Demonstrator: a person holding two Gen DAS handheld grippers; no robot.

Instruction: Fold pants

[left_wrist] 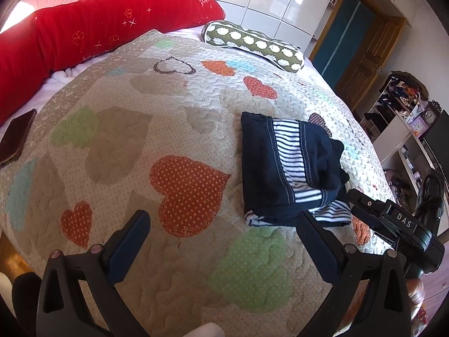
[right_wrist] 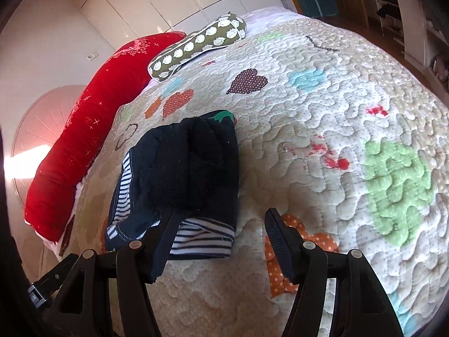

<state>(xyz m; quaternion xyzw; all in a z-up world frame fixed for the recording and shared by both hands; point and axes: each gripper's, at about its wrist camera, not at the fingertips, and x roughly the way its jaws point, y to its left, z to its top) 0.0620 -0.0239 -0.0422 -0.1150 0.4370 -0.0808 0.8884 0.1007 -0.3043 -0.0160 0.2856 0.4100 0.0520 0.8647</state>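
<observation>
Pants (left_wrist: 283, 165) lie as a compact navy bundle with striped lining showing, right of centre in the left wrist view, centre-left in the right wrist view, resting on the quilt (left_wrist: 182, 112) of the bed. Left claw (left_wrist: 224, 224) released, fingers spread wide over bare quilt, its right finger just beside the bundle's near edge, nothing between them. Right claw (right_wrist: 220, 224) also released; its left finger overlaps the striped cuff in the picture, but we cannot tell whether it touches. We judge the folding nearly done: the bundle is stacked, though the top layer bulges and a striped edge pokes out at the lower side. To finish well, we would press the lump flat and tuck the loose striped edge under, working from the near edge, keeping the stack from sliding on the soft quilting. Surface: padded quilt with polka-dot hearts in orange, green, blue. Red bolster (left_wrist: 98, 19) upper left, green dotted cushion (left_wrist: 252, 43) top centre, dark phone (left_wrist: 16, 137) at left edge. Glossy wardrobe doors behind; cluttered shelves with a clock at right.
</observation>
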